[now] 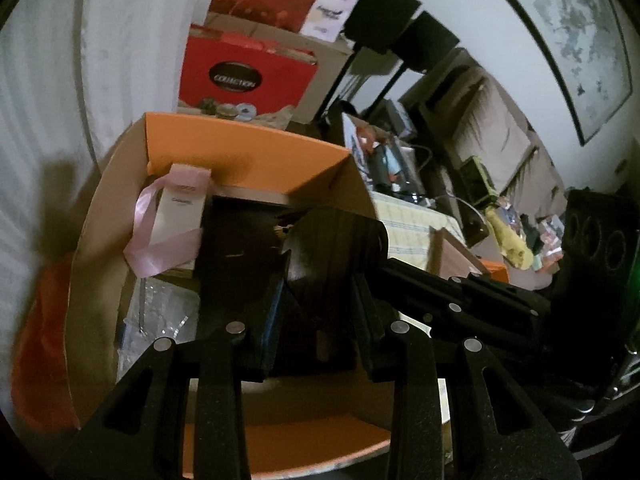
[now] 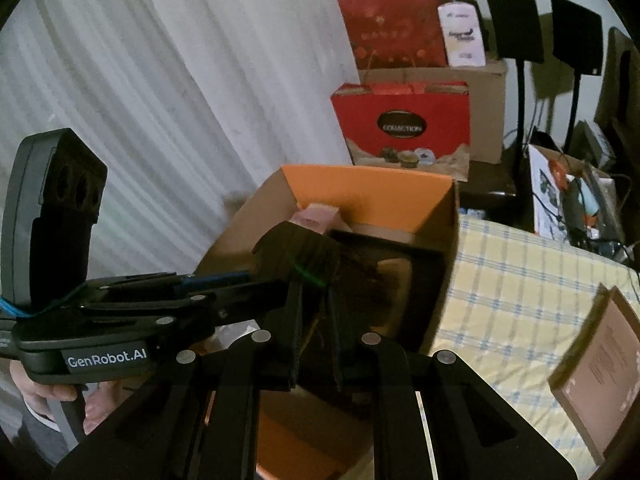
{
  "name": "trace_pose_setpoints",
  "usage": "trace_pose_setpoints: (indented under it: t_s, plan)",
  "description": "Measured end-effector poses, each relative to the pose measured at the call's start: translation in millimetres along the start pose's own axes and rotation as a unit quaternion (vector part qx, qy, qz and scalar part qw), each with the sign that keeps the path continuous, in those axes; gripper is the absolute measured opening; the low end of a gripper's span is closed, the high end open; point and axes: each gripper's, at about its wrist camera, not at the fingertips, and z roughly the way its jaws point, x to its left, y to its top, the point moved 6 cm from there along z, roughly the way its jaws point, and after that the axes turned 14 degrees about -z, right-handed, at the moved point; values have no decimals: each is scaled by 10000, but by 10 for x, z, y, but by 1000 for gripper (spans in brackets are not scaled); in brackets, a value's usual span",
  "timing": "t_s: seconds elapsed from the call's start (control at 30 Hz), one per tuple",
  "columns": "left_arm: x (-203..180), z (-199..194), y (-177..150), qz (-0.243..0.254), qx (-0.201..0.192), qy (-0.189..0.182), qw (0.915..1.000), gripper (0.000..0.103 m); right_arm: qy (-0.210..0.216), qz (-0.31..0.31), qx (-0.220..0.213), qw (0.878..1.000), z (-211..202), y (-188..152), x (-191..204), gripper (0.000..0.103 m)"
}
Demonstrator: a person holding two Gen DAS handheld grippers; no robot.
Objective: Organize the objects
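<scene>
An open cardboard box with orange flaps (image 1: 248,148) (image 2: 368,192) stands in front of me. Inside lie a white carton with a pink ribbon (image 1: 180,208), clear plastic wrap (image 1: 160,316) and dark items. My left gripper (image 1: 320,312) is shut on a dark flat striped object (image 1: 332,248) and holds it over the box. My right gripper (image 2: 316,328) is shut on the same dark object (image 2: 304,256) from the other side. In the right wrist view the left gripper (image 2: 256,284) reaches in from the left.
A yellow checked cloth (image 2: 512,280) covers the surface right of the box, with a brown framed card (image 2: 600,364) on it. Red gift bags (image 2: 404,128) and a cardboard carton stand behind. White curtains (image 2: 160,80) hang at the left. Black stands and clutter sit at the right.
</scene>
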Motion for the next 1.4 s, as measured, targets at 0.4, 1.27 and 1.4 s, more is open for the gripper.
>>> trace_pose_setpoints:
  t_s: [0.4,1.27,1.4]
  plan:
    - [387,403,207,-372,257,84,9989,29,112,-126,538,9984,570,59,-119,12]
    - [473,439,-272,67,658,800,9946,29,-384,-135,1395,9894,478,-322,-104,15]
    - [427,429,-133,67,377,759,9964,34,-580,-139,1214,9908,284,-292,-153,15]
